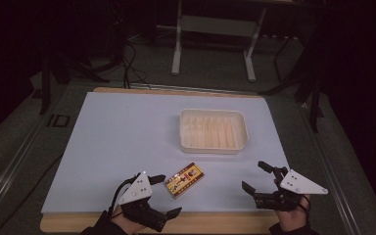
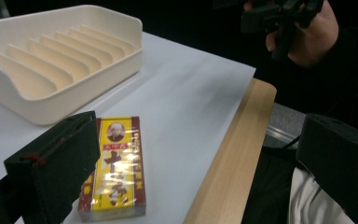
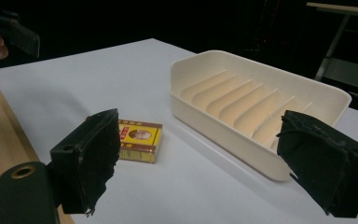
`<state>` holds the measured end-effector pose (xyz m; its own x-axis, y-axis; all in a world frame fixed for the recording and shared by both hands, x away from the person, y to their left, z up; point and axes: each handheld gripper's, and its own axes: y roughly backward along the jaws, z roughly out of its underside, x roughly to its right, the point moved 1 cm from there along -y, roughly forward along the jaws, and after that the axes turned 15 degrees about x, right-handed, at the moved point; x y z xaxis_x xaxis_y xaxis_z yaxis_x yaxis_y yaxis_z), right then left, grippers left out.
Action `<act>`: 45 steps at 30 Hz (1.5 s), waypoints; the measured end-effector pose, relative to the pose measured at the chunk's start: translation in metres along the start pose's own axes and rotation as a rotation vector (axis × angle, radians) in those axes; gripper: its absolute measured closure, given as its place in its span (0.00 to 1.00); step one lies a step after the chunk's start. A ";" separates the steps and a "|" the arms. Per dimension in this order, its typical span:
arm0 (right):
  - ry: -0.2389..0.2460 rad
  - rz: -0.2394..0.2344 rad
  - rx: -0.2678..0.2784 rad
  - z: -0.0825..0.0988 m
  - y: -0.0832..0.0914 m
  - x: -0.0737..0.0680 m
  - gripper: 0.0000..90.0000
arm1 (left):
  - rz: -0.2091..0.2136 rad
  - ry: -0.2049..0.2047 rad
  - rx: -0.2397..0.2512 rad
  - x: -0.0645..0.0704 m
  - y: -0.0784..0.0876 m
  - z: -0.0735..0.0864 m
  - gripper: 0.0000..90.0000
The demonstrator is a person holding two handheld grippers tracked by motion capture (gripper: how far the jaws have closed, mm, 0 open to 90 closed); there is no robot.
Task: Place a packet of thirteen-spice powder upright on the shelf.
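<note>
Left tool (image 1: 166,195), jaws apart, sits beside the flat yellow-red printed box (image 1: 184,180); right tool (image 1: 259,177) also apart. Risk: off-centre approach could shove box w/o gripping.

Glossy wrapped box (image 2: 116,170); smooth matt plastic tray (image 1: 213,145); wooden table edge (image 2: 233,158).

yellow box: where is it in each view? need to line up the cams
High view: yellow box low centre, beside the left gripper.
Left gripper view: bottom left, beside the near jaw.
Right gripper view: left of centre.
Shared landmark: the cream ribbed tray, just past the box.
</note>
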<state>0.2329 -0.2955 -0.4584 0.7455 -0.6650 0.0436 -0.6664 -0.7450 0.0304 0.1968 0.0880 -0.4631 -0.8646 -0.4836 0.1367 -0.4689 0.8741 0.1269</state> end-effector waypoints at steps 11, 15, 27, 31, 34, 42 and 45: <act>-0.004 -0.006 -0.001 0.001 0.000 0.000 0.15 | -0.024 -0.001 -0.031 -0.005 -0.015 -0.008 0.00; 0.000 -0.006 0.003 0.000 0.000 -0.001 0.15 | -0.043 0.012 -0.053 -0.008 -0.022 -0.006 0.00; -0.001 -0.010 0.000 0.000 0.000 -0.001 0.15 | -0.065 0.022 -0.067 -0.017 -0.035 -0.006 0.00; -0.004 -0.010 -0.001 0.000 0.000 -0.001 0.15 | -0.087 0.018 -0.068 -0.018 -0.041 -0.005 0.00; -0.006 -0.014 -0.004 0.001 -0.001 -0.002 0.15 | -0.097 0.012 -0.076 -0.020 -0.046 -0.004 0.00; -0.010 -0.021 -0.009 0.002 -0.002 -0.002 0.15 | -0.117 0.023 -0.117 -0.028 -0.061 0.004 0.00; -0.012 -0.022 -0.010 0.002 -0.002 -0.002 0.15 | -0.130 0.030 -0.140 -0.032 -0.066 0.007 0.00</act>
<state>0.2325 -0.2926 -0.4606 0.7597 -0.6495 0.0304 -0.6502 -0.7586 0.0415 0.2543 0.0467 -0.4831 -0.7919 -0.5947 0.1388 -0.5444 0.7905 0.2806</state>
